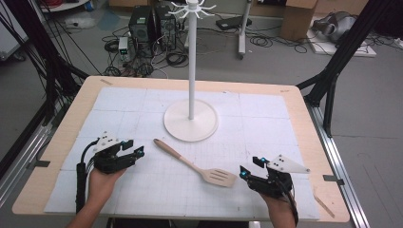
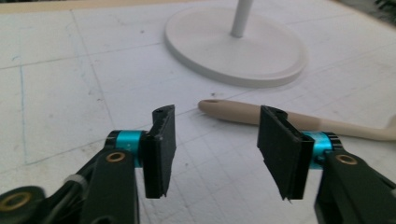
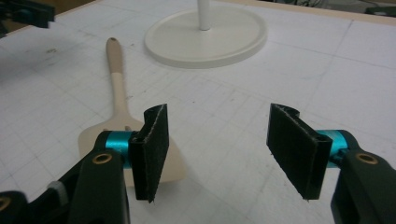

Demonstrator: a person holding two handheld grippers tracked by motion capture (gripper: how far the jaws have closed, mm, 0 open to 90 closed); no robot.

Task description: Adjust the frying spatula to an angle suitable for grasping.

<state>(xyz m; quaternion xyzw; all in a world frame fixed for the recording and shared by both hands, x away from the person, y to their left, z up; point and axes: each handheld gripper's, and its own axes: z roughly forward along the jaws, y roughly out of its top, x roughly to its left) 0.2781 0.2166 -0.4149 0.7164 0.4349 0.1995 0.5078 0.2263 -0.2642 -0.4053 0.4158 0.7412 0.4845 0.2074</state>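
A beige slotted spatula (image 1: 195, 164) lies flat on the white mat, handle toward the upper left, blade toward the lower right. A white stand (image 1: 191, 121) with a round base, a tall pole and hooks on top rises behind it. My left gripper (image 1: 133, 148) rests open at the mat's left, just short of the spatula handle (image 2: 252, 113). My right gripper (image 1: 251, 167) is open at the right, its jaws close beside the spatula blade (image 3: 105, 135). Both hold nothing. The stand base (image 2: 233, 51) (image 3: 205, 35) lies beyond each pair of jaws.
The white gridded mat (image 1: 266, 118) covers a wooden table (image 1: 311, 137). Black frame legs stand at both sides. Computers, cables and boxes lie on the floor beyond the far edge.
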